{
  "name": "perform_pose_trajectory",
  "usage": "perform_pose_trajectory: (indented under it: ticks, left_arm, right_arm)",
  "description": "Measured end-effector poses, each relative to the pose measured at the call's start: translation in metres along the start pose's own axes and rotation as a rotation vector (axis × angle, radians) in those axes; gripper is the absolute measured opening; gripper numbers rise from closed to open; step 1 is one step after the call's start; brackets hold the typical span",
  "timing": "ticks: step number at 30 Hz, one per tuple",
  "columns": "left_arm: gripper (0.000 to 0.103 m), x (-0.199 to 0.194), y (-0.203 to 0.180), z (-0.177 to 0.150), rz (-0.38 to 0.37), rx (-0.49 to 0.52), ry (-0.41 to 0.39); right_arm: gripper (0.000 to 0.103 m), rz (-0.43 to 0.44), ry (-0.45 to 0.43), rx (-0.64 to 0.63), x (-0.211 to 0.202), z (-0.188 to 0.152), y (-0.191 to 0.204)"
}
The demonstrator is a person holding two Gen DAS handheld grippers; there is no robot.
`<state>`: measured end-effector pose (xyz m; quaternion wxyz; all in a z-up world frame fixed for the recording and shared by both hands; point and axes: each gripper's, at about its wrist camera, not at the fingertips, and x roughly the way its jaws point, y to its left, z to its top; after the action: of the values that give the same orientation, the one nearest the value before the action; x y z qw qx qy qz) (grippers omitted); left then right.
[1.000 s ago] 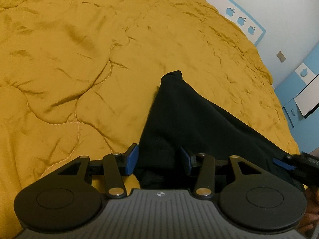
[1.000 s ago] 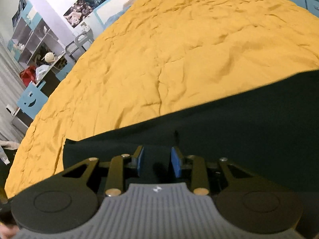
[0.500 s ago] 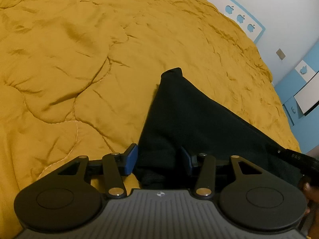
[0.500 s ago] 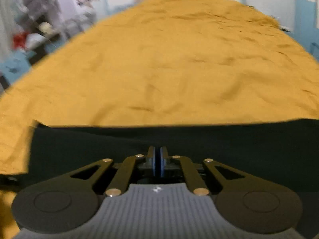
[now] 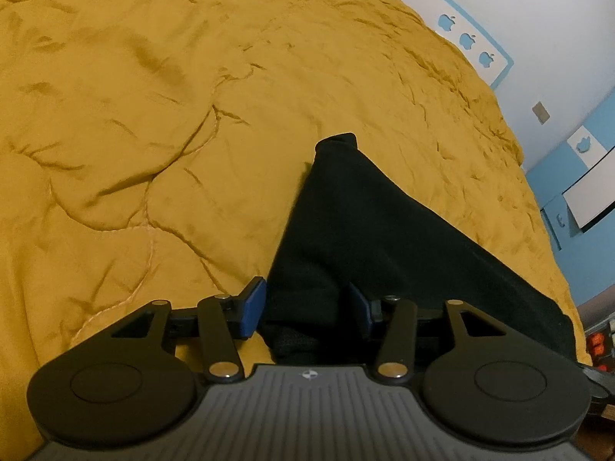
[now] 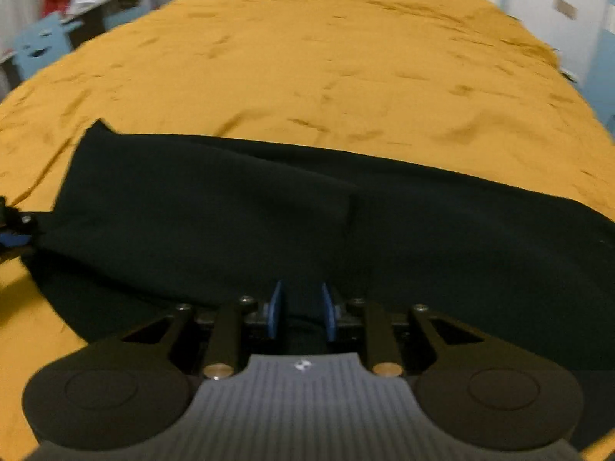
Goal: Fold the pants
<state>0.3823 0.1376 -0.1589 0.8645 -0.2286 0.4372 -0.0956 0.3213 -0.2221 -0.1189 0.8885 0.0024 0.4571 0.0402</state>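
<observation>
Black pants (image 5: 365, 230) lie flat on a mustard-yellow quilt (image 5: 153, 115). In the left wrist view my left gripper (image 5: 305, 307) is open, its blue pads either side of a bunched end of the pants near the bed's edge. In the right wrist view the pants (image 6: 269, 211) stretch across as a long dark band, one layer folded over another. My right gripper (image 6: 301, 309) is partly open over the near edge of the pants, gripping nothing. The left gripper's tip (image 6: 13, 230) shows at the far left.
The quilt (image 6: 346, 57) covers the whole bed and runs far beyond the pants. A white and blue wall (image 5: 538, 19) and blue cabinets (image 5: 569, 207) stand to the right. Shelves and a chair (image 6: 57, 19) stand beyond the bed's far left corner.
My right gripper shut on the pants' edge half a second ago and has now opened again, drawn back and swung right. The left gripper has stayed open and barely moved.
</observation>
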Motion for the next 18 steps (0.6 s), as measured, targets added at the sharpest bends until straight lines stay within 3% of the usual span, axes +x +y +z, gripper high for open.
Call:
perform_pose_trajectory:
  ticks: [3, 6, 10, 14, 18]
  left_arm:
    - [0.056, 0.001, 0.002, 0.001, -0.007, -0.02, 0.005]
    - [0.056, 0.001, 0.006, 0.001, -0.019, -0.046, 0.005]
    - [0.056, 0.002, 0.015, 0.001, -0.048, -0.099, 0.023]
    - [0.056, 0.004, 0.018, -0.001, -0.059, -0.118, 0.034]
    - [0.056, 0.006, 0.023, 0.001, -0.08, -0.154, 0.052]
  right_arm:
    - [0.019, -0.004, -0.059, 0.007, -0.022, 0.0, 0.01]
    - [0.019, 0.056, -0.149, -0.022, -0.032, 0.013, 0.03]
    - [0.024, 0.162, -0.207, -0.079, -0.018, 0.041, 0.074]
    - [0.025, 0.325, -0.201, -0.161, 0.011, 0.083, 0.11]
    - [0.033, 0.393, -0.169, -0.282, 0.029, 0.112, 0.151]
